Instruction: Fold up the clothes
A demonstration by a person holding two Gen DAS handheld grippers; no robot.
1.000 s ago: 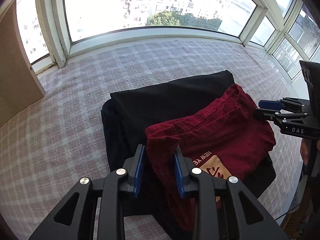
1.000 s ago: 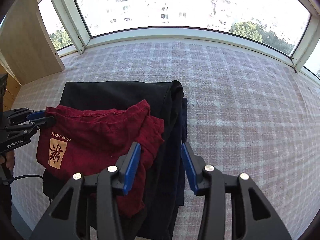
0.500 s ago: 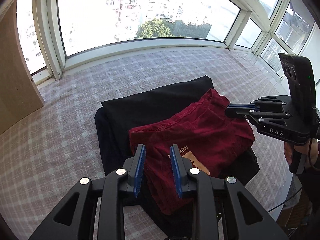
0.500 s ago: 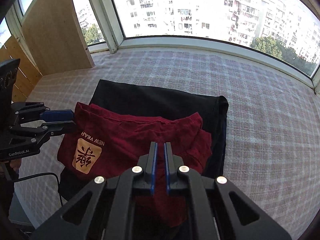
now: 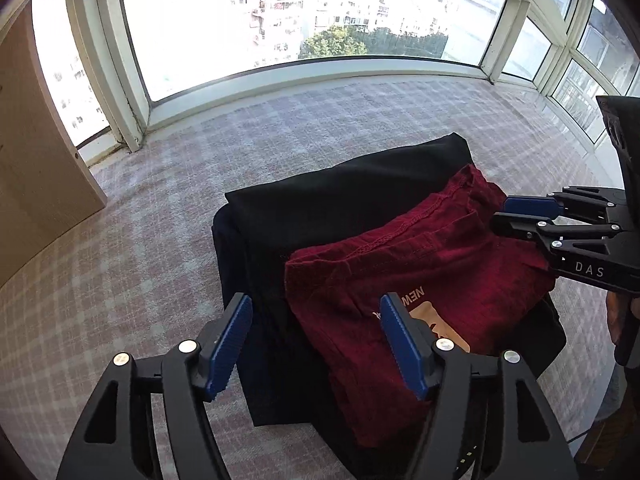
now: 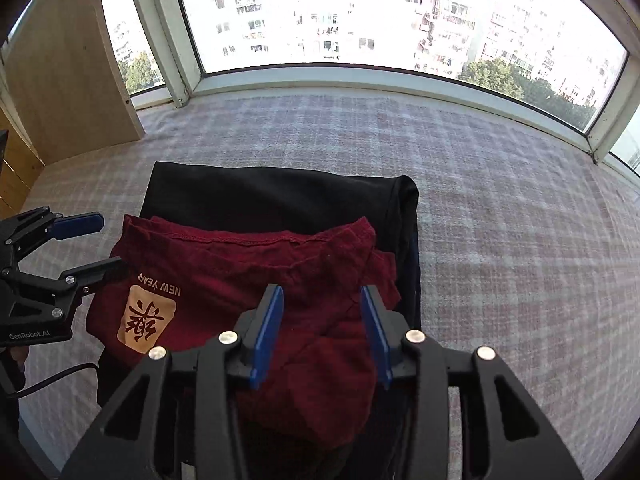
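A dark red garment (image 5: 420,264) with a "NEW YEAR" print (image 6: 146,316) lies folded on a folded black garment (image 5: 340,196), also seen as the black garment (image 6: 272,192) in the right wrist view. My left gripper (image 5: 316,304) hovers over the red garment's left edge. Its jaws are opening wide and its pads (image 5: 230,340) touch no cloth. My right gripper (image 6: 320,296) hangs over the red garment's (image 6: 240,268) right end, jaws opening, cloth below them but not pinched. Each wrist view shows the other tool: the right gripper (image 5: 502,214) and the left gripper (image 6: 96,244).
The clothes rest on a pink-and-grey plaid cover (image 5: 120,264) that runs up to a curved window sill (image 6: 360,76). A wooden panel (image 5: 36,184) stands at the left. A hand (image 5: 616,312) and a cable (image 6: 52,380) show at the near edges.
Both pairs of jaws have spread apart: the left from a narrow gap to wide, the right from shut to half open. The red garment lies loose on the black one.
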